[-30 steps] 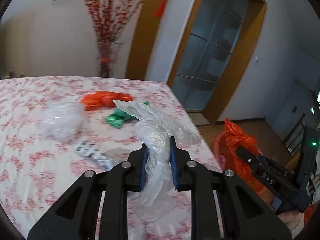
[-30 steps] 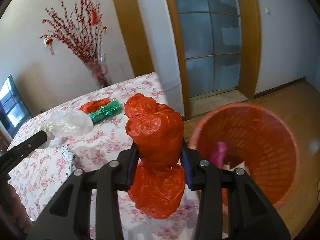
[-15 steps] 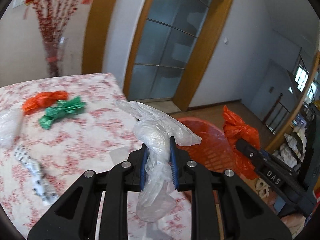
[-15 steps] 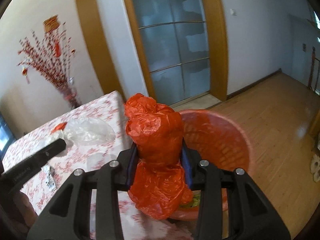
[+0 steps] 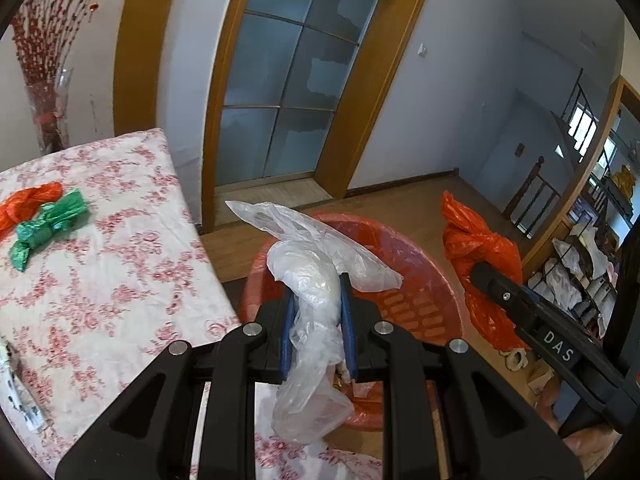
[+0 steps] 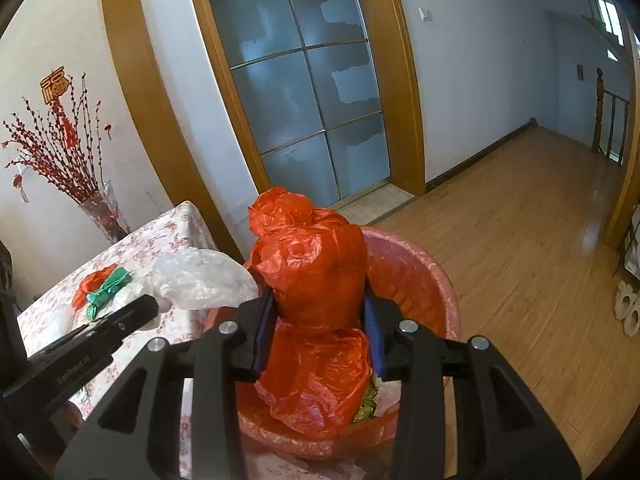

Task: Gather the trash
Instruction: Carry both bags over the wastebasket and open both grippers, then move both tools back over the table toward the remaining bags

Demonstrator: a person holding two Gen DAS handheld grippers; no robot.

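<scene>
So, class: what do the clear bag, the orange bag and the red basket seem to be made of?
Clear bag: thin plastic film, probably; translucent, crinkled, glossy. Orange bag: the same kind of film, dyed; creased, with shiny highlights. Red basket: moulded rigid plastic, it seems; smooth rim, slotted wall.

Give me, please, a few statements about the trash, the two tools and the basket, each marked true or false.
1. The left tool grips a clear plastic bag. True.
2. The right tool is empty. False: it grips a crumpled orange bag.
3. The red basket stands on the floor beside the table. True.
4. A green bag lies in the basket. False: it lies on the table, beside another orange bag.
5. The table is bare wood. False: a floral cloth covers it.
</scene>
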